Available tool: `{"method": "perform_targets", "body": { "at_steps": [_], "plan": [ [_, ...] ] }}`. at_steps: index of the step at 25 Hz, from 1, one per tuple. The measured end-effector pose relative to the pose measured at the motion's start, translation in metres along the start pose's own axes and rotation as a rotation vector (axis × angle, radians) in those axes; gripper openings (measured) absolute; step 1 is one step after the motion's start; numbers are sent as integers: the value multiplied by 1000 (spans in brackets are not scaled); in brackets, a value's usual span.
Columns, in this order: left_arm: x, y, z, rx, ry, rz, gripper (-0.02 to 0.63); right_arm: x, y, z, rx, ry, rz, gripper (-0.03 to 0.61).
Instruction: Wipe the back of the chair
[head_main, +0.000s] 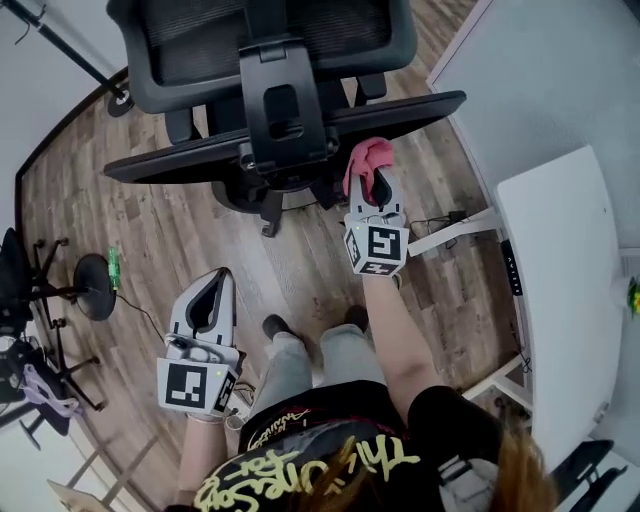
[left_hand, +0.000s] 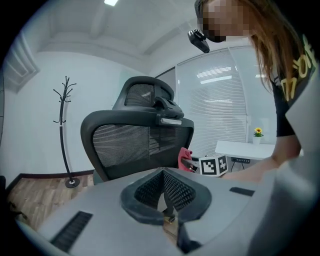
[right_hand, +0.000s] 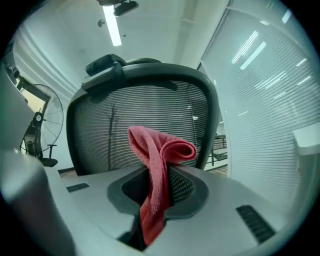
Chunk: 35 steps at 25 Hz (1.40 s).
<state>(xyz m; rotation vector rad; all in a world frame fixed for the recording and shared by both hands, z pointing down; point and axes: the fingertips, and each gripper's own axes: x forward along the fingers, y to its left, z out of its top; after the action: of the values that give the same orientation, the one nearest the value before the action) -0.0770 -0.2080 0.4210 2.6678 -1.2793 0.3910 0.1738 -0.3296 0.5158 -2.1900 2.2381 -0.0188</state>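
Note:
The black mesh office chair (head_main: 200, 155) stands in front of me with its back (left_hand: 135, 142) toward both grippers. My right gripper (head_main: 372, 182) is shut on a folded pink cloth (head_main: 368, 160), held close to the right side of the chair back. In the right gripper view the cloth (right_hand: 157, 150) sticks up from between the jaws of the right gripper (right_hand: 159, 175), a little short of the mesh (right_hand: 125, 115). My left gripper (head_main: 213, 285) hangs lower and to the left, away from the chair. This left gripper (left_hand: 165, 200) is shut with nothing in it.
A white desk (head_main: 560, 280) stands at the right, with a small flower pot (left_hand: 258, 134) on it. A round-based stand (head_main: 95, 285) and dark gear sit at the left on the wooden floor. Behind the chair are a coat rack (left_hand: 62, 130) and a floor fan (right_hand: 37, 125).

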Motion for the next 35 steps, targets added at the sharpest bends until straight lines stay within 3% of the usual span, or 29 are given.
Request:
{"method": "perform_targets", "body": {
  "at_steps": [7, 12, 16, 25, 27, 35],
  "plan": [
    [11, -30, 0, -8, -7, 45, -6, 14, -57, -34, -6, 58, -36, 63],
    [7, -34, -4, -7, -2, 88, -6, 35, -51, -46, -26, 70, 7, 63],
    [2, -30, -9, -7, 8, 114, -6, 56, -41, -53, 17, 82, 18, 63],
    [-8, -5, -28, -21, 13, 153, -6, 76, -39, -58, 101, 44, -69, 63],
    [-5, 1, -29, -24, 6, 149, -6, 75, -31, -59, 123, 44, -77, 63],
    [-7, 15, -43, -61, 46, 114, -6, 74, 46, -56, 110, 33, 21, 63]
  ]
}}
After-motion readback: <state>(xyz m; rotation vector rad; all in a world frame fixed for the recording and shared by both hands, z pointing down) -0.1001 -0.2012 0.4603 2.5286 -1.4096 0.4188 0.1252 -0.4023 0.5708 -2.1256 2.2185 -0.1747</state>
